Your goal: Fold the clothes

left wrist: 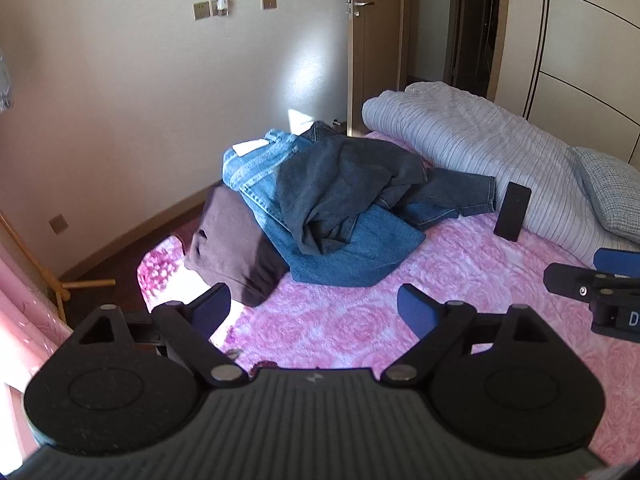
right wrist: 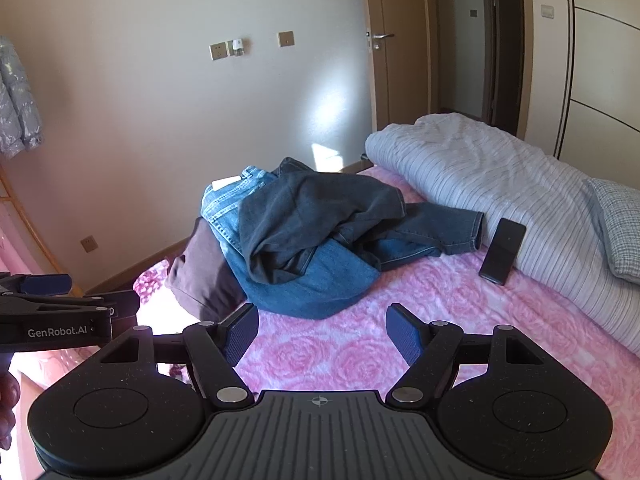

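One bed [left wrist: 360, 320] with a pink rose-pattern cover fills the lower half of both views, a striped grey quilt [left wrist: 480, 140] bunched at the right. Mid-frame on the bed sits the clothes pile: light blue jeans [left wrist: 360, 256] under a dark denim garment [left wrist: 340, 184], a brown garment [left wrist: 228, 240] at the pile's left edge, a black phone [left wrist: 513, 211] leaning on the quilt. Left gripper [left wrist: 314, 310] and right gripper [right wrist: 320, 338] hover at bottom centre, fingers apart, holding nothing.
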Demonstrator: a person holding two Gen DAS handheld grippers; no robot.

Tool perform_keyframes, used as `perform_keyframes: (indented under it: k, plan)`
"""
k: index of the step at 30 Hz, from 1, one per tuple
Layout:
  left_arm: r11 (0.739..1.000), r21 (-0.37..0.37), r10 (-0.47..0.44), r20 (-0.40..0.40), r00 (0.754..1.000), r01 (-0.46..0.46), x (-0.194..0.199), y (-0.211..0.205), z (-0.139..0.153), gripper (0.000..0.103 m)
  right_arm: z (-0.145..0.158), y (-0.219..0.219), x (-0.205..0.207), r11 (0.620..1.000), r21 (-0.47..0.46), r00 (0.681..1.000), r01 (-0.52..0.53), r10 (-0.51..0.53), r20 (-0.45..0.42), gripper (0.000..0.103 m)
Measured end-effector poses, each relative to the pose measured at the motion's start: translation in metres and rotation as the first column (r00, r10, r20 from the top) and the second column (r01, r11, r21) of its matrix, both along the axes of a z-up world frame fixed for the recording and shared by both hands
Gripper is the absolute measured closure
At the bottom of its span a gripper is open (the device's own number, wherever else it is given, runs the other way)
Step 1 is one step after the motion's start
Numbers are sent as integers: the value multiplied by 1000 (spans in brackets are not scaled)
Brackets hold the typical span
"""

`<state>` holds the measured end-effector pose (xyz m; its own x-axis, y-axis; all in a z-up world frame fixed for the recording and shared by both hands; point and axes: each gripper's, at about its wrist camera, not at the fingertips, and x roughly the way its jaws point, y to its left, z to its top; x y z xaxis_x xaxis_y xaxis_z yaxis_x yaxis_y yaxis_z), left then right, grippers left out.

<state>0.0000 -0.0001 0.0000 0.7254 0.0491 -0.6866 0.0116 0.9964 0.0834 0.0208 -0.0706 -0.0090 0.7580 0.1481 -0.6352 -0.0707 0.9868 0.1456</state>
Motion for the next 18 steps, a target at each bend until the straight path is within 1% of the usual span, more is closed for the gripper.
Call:
perform_keyframes:
  k: [4, 8, 11, 12, 15, 18]
  plan:
    - [1000, -2, 1, 6, 1000, -1, 0, -3, -1, 16, 1, 0, -1, 1000, -7, 1000, -2, 2, 13, 29]
    - [1000, -4, 2, 12, 1000, -2, 0, -7, -3, 16, -8, 10, -1, 1000, -19, 1000, -15, 15, 4, 29]
    - [999, -40, 4, 14, 1000, -4, -3, 8, -6, 16, -10, 18, -3, 999, -26, 1000, -21, 21, 3, 29]
    - [999, -39, 5, 14, 1000, -5, -7, 8, -6, 16, -9, 20, -1, 999, -29, 1000, -23, 23, -1, 29]
    - [999, -44, 4, -22, 1000, -5, 14, 20, -9, 16, -9, 14, 6, 999, -28, 999, -34, 33, -11, 29]
    - [999, -47, 2, -21, 1000, -3, 13, 19, -9, 16, -8, 14, 6, 999, -31, 999, -37, 36, -13, 29]
